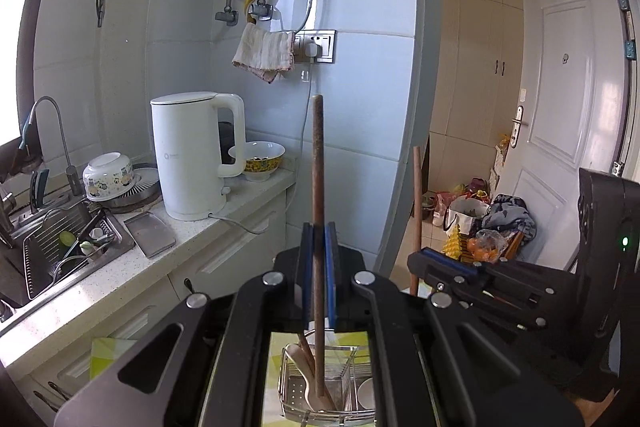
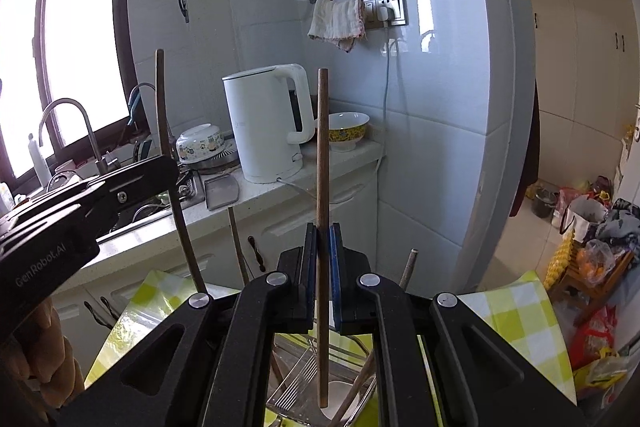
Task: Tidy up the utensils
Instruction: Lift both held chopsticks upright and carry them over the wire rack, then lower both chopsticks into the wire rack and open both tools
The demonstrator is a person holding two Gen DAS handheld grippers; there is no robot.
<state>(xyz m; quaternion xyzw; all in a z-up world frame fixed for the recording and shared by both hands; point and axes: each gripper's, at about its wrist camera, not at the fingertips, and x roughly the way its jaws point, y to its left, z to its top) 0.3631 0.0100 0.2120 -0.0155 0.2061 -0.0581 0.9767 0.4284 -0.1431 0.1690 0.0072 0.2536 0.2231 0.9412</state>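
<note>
My left gripper (image 1: 319, 239) is shut on a dark wooden chopstick (image 1: 318, 163), held upright with its lower end down in the wire utensil basket (image 1: 294, 393). A pale wooden spoon (image 1: 304, 371) leans in that basket. My right gripper (image 2: 322, 243) is shut on a second brown chopstick (image 2: 322, 147), upright, its lower tip over a white cup (image 2: 340, 393) inside the basket (image 2: 292, 383). The right gripper shows at the right of the left wrist view (image 1: 452, 261). The left gripper (image 2: 160, 167) with its chopstick (image 2: 162, 99) shows at the left of the right wrist view.
A white kettle (image 1: 192, 155), two bowls (image 1: 264, 157) and a sink with a dish rack (image 1: 60, 247) are on the counter behind. A yellow checked cloth (image 2: 516, 311) lies under the basket. Bags and clutter (image 1: 480, 223) sit on the floor by the door.
</note>
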